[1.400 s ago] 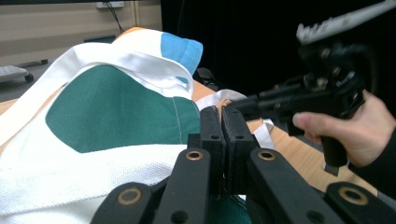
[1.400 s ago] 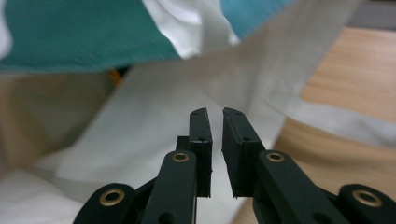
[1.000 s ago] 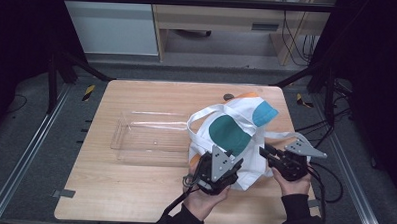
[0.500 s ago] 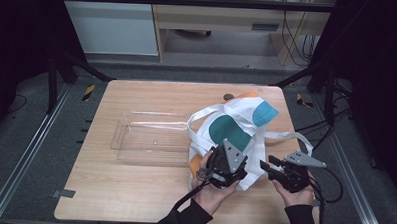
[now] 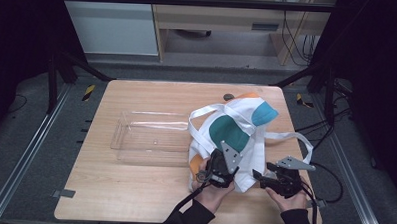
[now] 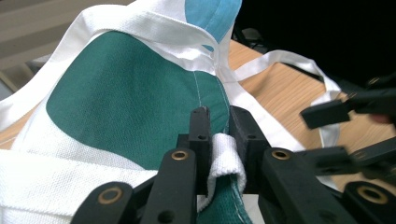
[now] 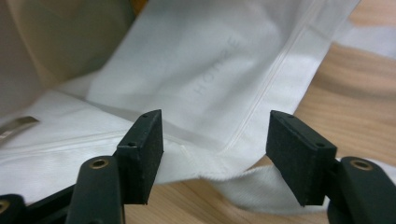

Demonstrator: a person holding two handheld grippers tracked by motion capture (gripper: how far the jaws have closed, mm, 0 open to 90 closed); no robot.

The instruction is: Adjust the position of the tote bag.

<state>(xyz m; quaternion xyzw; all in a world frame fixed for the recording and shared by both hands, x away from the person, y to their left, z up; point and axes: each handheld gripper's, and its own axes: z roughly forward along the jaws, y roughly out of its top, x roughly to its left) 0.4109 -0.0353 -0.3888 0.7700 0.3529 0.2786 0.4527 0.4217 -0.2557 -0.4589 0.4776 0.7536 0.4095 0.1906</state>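
Note:
A white tote bag (image 5: 236, 128) with teal, blue and orange patches lies crumpled on the right half of the wooden table (image 5: 133, 195). My left gripper (image 5: 223, 165) is at the bag's near edge. Its jaws have just been closing and are shut on a fold of the white hem (image 6: 225, 161), with the teal patch (image 6: 130, 93) beyond. My right gripper (image 5: 259, 176) sits at the bag's near right corner. Its jaws have just been opening and stand open (image 7: 215, 140), with the bag's white edge (image 7: 210, 70) between them but not pressed. The right gripper (image 6: 327, 136) also appears in the left gripper view.
A clear plastic tray (image 5: 150, 138) lies left of the bag, mid-table. A small dark object (image 5: 228, 97) rests near the far edge. One white strap (image 5: 290, 137) loops out to the right. Cables trail from both grippers toward the front edge.
Both hands have sunk a little toward the table's front. The left jaws closed on the bag's hem, and the right jaws spread apart.

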